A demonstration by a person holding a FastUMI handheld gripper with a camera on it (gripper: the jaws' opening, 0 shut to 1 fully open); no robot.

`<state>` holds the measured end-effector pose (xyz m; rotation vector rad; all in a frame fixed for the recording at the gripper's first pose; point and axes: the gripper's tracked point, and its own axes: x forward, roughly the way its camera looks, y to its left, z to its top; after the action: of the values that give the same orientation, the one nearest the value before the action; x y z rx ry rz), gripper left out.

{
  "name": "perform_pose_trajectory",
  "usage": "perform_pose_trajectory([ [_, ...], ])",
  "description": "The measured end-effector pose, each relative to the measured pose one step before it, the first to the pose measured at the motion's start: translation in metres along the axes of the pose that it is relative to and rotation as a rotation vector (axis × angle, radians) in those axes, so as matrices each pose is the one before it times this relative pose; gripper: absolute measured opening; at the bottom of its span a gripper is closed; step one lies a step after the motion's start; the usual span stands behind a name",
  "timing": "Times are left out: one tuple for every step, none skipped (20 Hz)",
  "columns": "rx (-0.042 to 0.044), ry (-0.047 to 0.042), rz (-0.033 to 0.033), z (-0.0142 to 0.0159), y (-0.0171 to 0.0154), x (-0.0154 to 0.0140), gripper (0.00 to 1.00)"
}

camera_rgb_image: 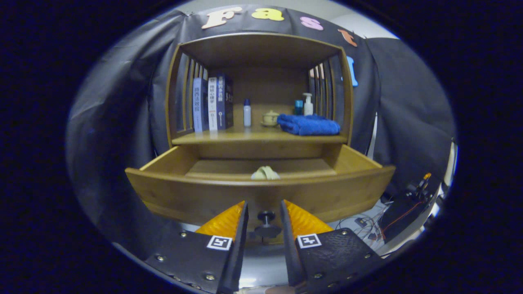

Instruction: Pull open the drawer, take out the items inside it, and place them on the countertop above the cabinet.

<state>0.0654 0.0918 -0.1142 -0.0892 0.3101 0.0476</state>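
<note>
- Drawer point(261, 192) is pulled out; knob point(266, 222) sits between gripper point(263, 210) fingers, which are spread and not pinching it.
- Pale item point(265, 173) lies inside, just behind the drawer front.
- Best next: back off the knob, lift over the front, descend centred on the item.
- Target: countertop point(253, 136), beside blue towel point(308, 123).

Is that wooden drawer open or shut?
Open: the drawer juts out, showing a pale item inside. The hand-held gripper flanks its knob, fingers apart.

Gripper point(264, 212) parted around knob point(266, 222), drawer point(261, 192) open
</note>
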Motion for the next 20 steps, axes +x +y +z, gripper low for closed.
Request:
perform_pose_trajectory([
  [-0.01345,-0.02072,0.00055,0.01572,0.00379,-0.00033,0.44],
  [-0.00339,-0.02419,0.00028,0.01644,0.00188,0.00170,0.44],
  [0.01075,-0.02298,0.00211,0.01649,0.00298,0.00412,0.44],
  [0.01142,-0.01747,0.00082,0.01398,0.00281,0.00768,0.44],
  [0.00394,-0.00606,-0.00365,0.00758,0.00087,0.00870,0.44],
  [0.00546,0.00846,-0.01719,0.00712,-0.00167,0.01004,0.44],
  [0.01034,0.03177,-0.02284,0.00012,-0.00262,0.00977,0.44],
  [0.01315,0.05089,-0.02594,-0.00458,-0.00362,0.01105,0.44],
  [0.02445,0.06361,-0.01815,-0.00544,-0.00093,0.01019,0.44],
  [0.02205,0.06235,-0.01125,-0.00663,0.00053,0.01078,0.44],
  [0.00952,0.05308,-0.00920,-0.00599,-0.00048,0.01087,0.44],
  [-0.00078,0.05395,-0.01322,-0.00585,-0.00205,0.00867,0.44],
  [-0.01497,0.05798,-0.02051,-0.00594,-0.00227,0.00929,0.44],
  [-0.02510,0.05280,-0.01250,-0.00384,-0.00032,0.00862,0.44],
  [-0.02619,0.04561,0.00097,-0.00227,0.00229,0.00875,0.44],
  [-0.02292,0.04124,0.00018,-0.00277,0.00078,0.00696,0.44],
  [-0.02493,0.02597,0.00146,-0.00019,0.00161,0.00885,0.44],
  [-0.02272,0.02630,-0.00373,0.00129,-0.00088,0.00823,0.44],
  [-0.02103,0.03353,0.00567,-0.00289,0.00218,0.00966,0.44],
  [-0.01849,0.03011,0.00480,-0.00403,0.00206,0.00706,0.44],
])
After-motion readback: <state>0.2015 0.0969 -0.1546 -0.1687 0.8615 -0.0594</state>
